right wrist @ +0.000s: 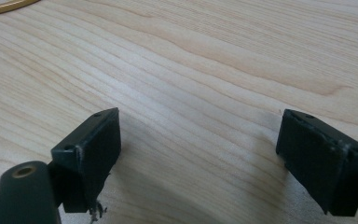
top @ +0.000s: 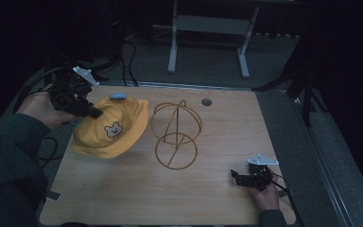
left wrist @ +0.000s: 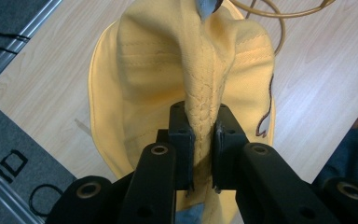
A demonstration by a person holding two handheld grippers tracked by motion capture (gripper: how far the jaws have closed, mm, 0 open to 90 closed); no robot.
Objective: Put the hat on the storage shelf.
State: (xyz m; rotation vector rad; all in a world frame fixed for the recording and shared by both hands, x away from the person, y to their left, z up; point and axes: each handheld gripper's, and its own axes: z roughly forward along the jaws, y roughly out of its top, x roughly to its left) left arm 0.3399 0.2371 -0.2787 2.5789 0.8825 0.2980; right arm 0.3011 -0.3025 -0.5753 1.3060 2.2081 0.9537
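**Yellow hat pinched and lifted beside a wire stand**

Yellow cotton, soft and stitched, makes up the bucket hat that hangs over the left part of the wooden table. The left gripper has its jaws clamped on a bunched fold of the crown, and the left gripper view shows the fabric squeezed into a ridge between the pads, the brim drooping below. Holding it by the crown probably lets the opening hang downward, ready to settle over the gold wire stand just beside it. A small bear face sits on the front of the hat and a blue tab at its top. The right gripper rests low near the table's right front edge, jaws wide apart over bare wood, seemingly waiting.
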